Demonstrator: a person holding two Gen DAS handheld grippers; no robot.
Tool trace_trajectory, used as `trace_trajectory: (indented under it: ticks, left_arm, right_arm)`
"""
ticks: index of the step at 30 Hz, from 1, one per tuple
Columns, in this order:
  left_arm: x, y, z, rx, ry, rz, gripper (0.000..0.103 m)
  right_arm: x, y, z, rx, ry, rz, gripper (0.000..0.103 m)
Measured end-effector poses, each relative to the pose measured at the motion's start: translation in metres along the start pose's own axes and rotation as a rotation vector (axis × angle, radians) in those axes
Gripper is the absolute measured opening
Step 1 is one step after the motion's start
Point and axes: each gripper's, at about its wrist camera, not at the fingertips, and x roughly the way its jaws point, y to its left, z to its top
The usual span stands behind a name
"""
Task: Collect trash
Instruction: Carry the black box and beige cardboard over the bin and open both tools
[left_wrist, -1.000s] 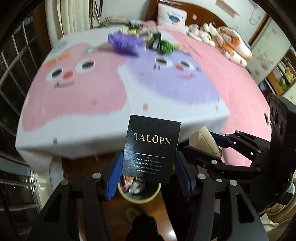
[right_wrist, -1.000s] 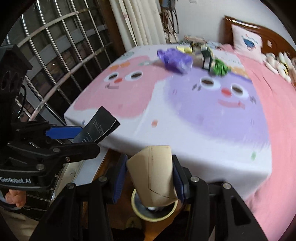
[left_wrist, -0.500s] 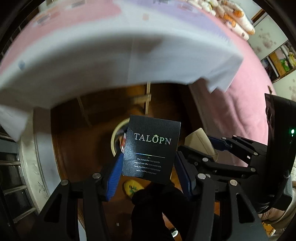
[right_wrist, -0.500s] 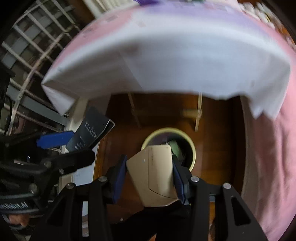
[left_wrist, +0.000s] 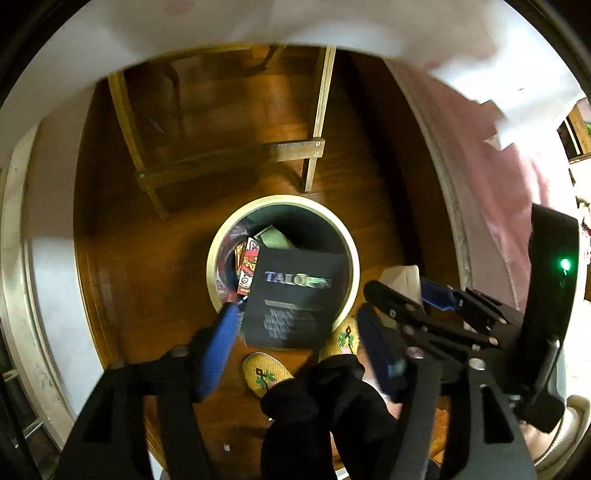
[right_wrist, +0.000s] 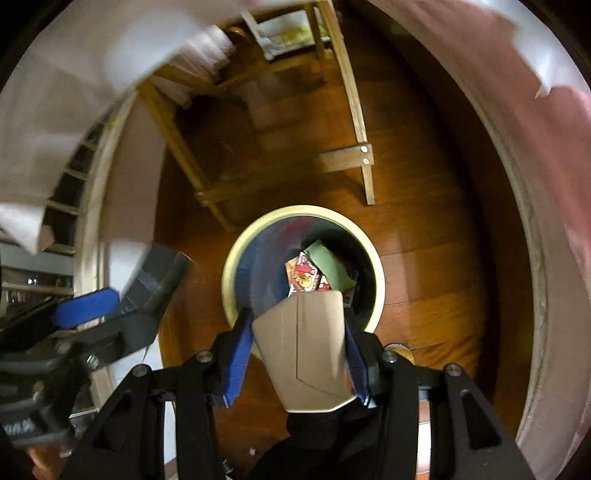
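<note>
Trash bin (left_wrist: 343, 236) on wooden floor, part-filled | black card (left_wrist: 295, 299) over near rim, left gripper (left_wrist: 295, 332) jaws opening, card loose between | tan carton (right_wrist: 306, 350) pinched by right gripper (right_wrist: 295, 354) | risk: card clips rim, lands by slippers (left_wrist: 266, 373)

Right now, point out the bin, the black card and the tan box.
bin (left_wrist: 352, 236), left wrist view, cream rim at right.
black card (left_wrist: 295, 306), left wrist view, middle of its printed face.
tan box (right_wrist: 306, 347), right wrist view, middle of its front panel.
</note>
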Motion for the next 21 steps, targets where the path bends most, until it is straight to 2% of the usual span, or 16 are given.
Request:
trace_trajectory:
  ticks: [2,3,4,10,16,21]
  left_arm:
    - [0.007,0.005,-0.001,-0.001,-0.003,0.009,0.087]
    - [0.011,0.007,-0.002,-0.005,-0.001,0.019,0.090]
    - [0.013,0.008,-0.003,-0.009,0.000,0.026,0.091]
    - [0.009,0.019,-0.002,-0.066,-0.015,0.041,0.092]
    - [-0.024,0.019,0.008,-0.102,-0.099,0.054,0.092]
    - [-0.065,0.010,0.021,-0.100,-0.165,0.052,0.092]
  right_arm:
    - [0.011,-0.002,0.004,0.014,0.002,0.010,0.048]
    - [0.016,-0.003,0.006,0.020,0.005,0.010,0.055]
    - [0.019,-0.003,0.007,0.020,0.006,0.002,0.059]
    - [0.024,0.001,0.011,-0.005,0.021,-0.026,0.061]
    - [0.001,0.010,0.017,-0.030,0.002,-0.025,0.061]
    - [-0.037,0.019,0.027,-0.047,-0.043,-0.015,0.061]
